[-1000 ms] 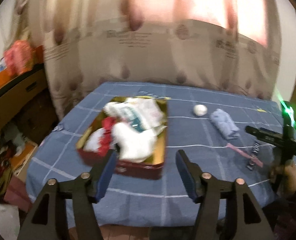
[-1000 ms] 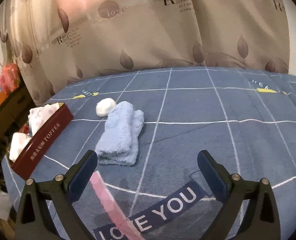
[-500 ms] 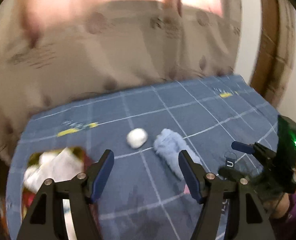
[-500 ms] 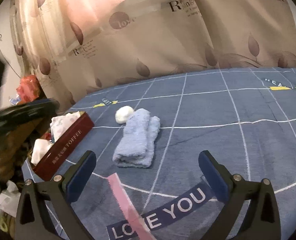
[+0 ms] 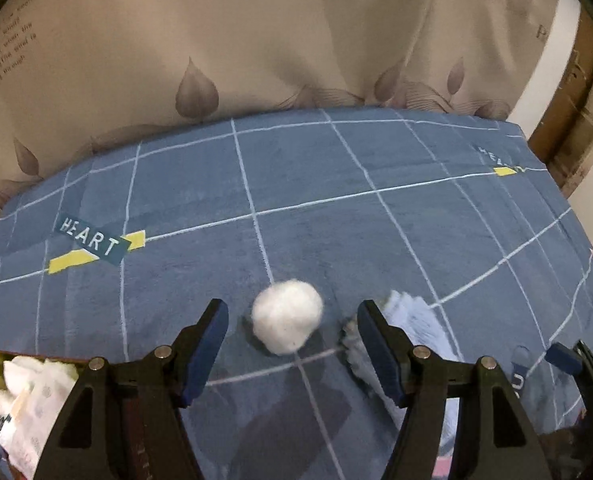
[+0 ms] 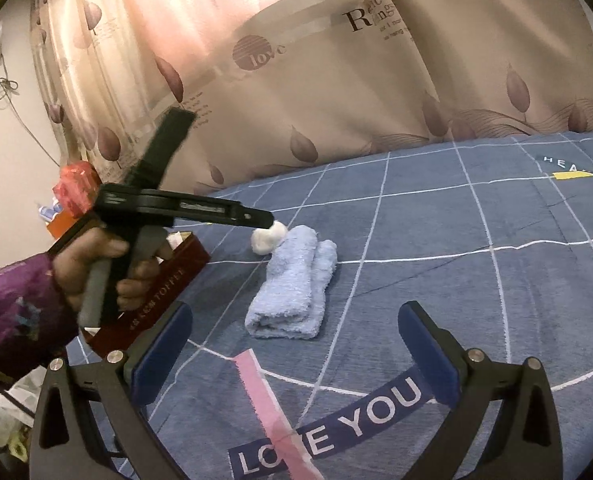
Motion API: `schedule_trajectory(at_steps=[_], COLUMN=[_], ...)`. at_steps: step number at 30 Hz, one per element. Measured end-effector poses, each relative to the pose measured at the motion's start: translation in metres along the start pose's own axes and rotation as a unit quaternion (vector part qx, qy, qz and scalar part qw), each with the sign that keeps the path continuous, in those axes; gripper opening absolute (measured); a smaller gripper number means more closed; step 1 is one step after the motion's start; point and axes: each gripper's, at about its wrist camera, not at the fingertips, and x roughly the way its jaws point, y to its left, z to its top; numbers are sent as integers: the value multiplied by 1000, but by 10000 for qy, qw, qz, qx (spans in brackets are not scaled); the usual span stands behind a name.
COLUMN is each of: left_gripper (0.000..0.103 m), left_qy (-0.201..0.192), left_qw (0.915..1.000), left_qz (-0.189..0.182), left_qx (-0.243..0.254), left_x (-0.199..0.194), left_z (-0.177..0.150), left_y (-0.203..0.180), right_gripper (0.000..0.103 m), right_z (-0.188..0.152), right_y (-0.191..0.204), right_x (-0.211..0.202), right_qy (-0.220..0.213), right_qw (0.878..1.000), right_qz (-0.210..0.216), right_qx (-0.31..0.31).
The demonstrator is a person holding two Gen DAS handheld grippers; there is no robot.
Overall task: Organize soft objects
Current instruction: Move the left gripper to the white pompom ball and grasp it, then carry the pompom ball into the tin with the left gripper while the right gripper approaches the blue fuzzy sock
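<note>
Two soft things lie loose on the blue checked surface (image 5: 376,232): a white ball (image 5: 287,317) and a folded blue towel (image 6: 292,286). The ball touches the towel's far end, on the side toward the red tin (image 6: 164,288). My left hand-held gripper (image 5: 292,344) is spread wide and holds nothing; the ball sits straight ahead, centred between the jaws and just past the tips. The ball is round, so no long axis governs approach. The towel's long axis runs away from me, and its far end lies just behind the right-side finger. My right hand-held gripper (image 6: 296,340) is also wide open and empty, well short of the towel. I judge the left nearer the ball: advance slightly, close without catching towel.
</note>
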Motion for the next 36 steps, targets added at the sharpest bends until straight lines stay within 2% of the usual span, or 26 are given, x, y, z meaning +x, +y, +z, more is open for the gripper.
schedule_trajectory(at_steps=[6,18,20,22,23,30,36], left_gripper=[69,68,27,22,20,19,19], left_qy=[130,273,311,358,362,189,-280], left_qw=[9997,9995,9994,9992,9990,9990,9974], left_qz=[-30,133,125,135,257,277,251], left_qx=[-188,-68,-81,-96,-63,-307,-620], left_x=[21,42,46,49,50,35,-20], left_z=[3,-3,-4,-7,-8,-16,-42], left_y=[10,7,9,11,12,18,3], right_gripper=[103,103,103,103,103,103,103], right_z=[1,1,1,1,1,2,0], right_y=[-4,-3,-3,-3,-3,-5,-3], right_x=[-1,1,1,1,2,2,5], right_qy=[-13,20,23,18,19,40,88], right_qw=[9999,10000,10000,10000,10000,9999,9999], right_qz=[86,50,42,27,23,25,-52], right_qx=[103,76,81,93,94,121,46])
